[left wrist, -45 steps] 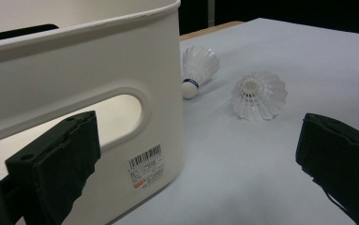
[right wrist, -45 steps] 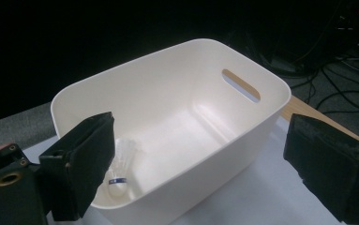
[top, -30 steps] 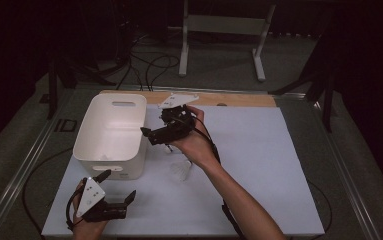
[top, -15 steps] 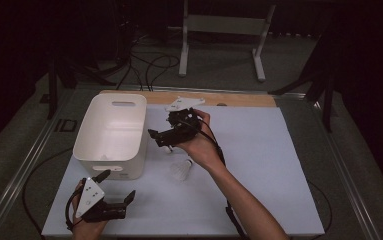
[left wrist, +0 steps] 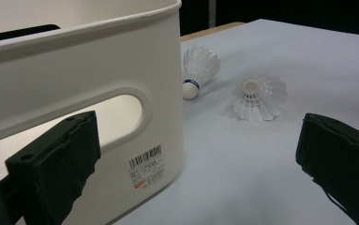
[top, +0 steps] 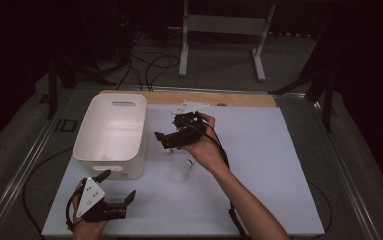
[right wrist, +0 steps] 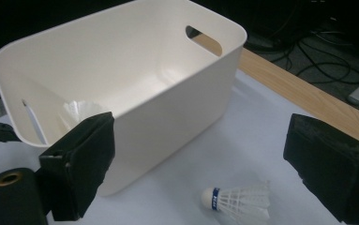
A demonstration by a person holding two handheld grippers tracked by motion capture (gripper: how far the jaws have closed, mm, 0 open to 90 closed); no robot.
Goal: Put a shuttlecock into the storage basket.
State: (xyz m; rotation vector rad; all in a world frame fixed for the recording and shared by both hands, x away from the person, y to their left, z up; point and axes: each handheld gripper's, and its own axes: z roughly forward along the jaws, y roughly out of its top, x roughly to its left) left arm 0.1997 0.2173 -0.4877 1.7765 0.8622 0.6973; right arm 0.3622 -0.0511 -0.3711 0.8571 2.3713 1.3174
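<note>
My work here is putting shuttlecocks into the white bin point(top: 110, 135), and I judge it partly done. In the right gripper view one shuttlecock point(right wrist: 79, 110) already lies inside the bin, down near the wall closest to my left hand. Two more are out on the desk point(top: 279, 165): the blue-banded shuttlecock point(right wrist: 237, 202) lies on its side just beside the bin's outer wall, and in the left gripper view it sits with its cork toward me, close to the bin, while a second loose shuttlecock point(left wrist: 258, 97) rests a little farther out on the desk, cork end up and feathers spread on the surface. From above I can make out a pale shape on the desk near my right forearm, but it is too blurred to tell how many pieces it is.

My right tongs point(top: 171, 136) hang above the desk beside the bin, jaws spread wide with nothing between them, looking down over the bin's rim. My left tongs point(top: 110, 194) rest low at the near corner of the desk, just in front of the bin's handle cutout, also spread wide and empty.

What is left, as I read it: pick up the two loose ones, the banded one first since it lies nearest my right tongs, and drop each over the rim.
</note>
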